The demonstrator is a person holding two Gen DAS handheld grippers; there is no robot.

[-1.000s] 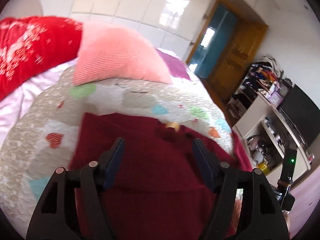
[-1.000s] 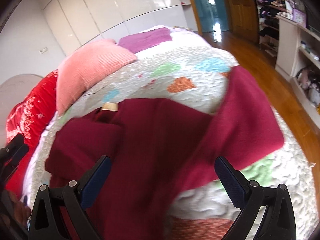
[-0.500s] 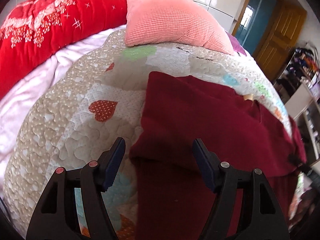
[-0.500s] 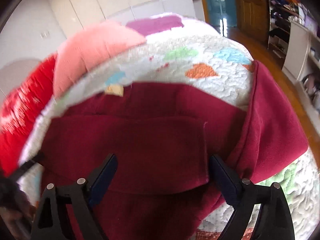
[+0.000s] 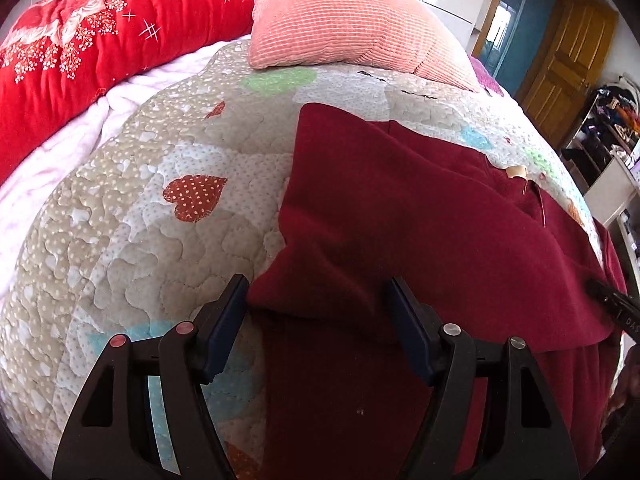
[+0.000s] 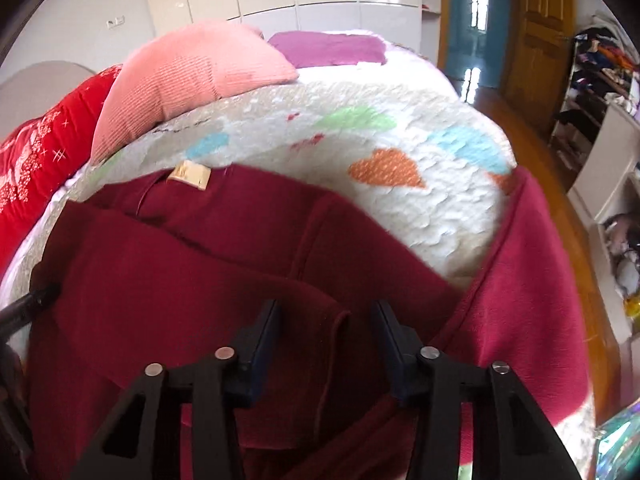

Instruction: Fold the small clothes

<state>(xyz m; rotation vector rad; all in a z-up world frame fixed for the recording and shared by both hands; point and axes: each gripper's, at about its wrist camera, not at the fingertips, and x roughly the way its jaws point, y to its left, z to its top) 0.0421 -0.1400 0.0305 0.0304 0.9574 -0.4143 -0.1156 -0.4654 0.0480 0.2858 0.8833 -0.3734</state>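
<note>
I have the dark red garment [image 5: 420,240] spread on the heart-print quilt [image 5: 140,220], and the change over the last second is plain: my left tongs [image 5: 316,304], which were hovering over the middle of the cloth, now sit at its left edge, jaws wide, with the corner of the folded-over flap lying between the two fingers. Nothing is pinched there yet.

My right tongs [image 6: 326,328] have changed more. A second ago their jaws were spread wide; now they are noticeably narrower and set around a ridge of the same flap's right edge, directly ahead of the fingertips. I cannot tell whether the pads actually bite the cloth or only bracket it.

The loose sleeve [image 6: 528,300] still trails off to the right of the right tongs, towards the quilt's edge. The tan neck label [image 6: 189,175] lies far ahead of both tongs, near the pink pillow [image 6: 184,80].

I judge that one side panel is already folded in and that I am lined up on both its ends, ready to tidy it or start the next fold; the right sleeve remains to be brought in.
</note>
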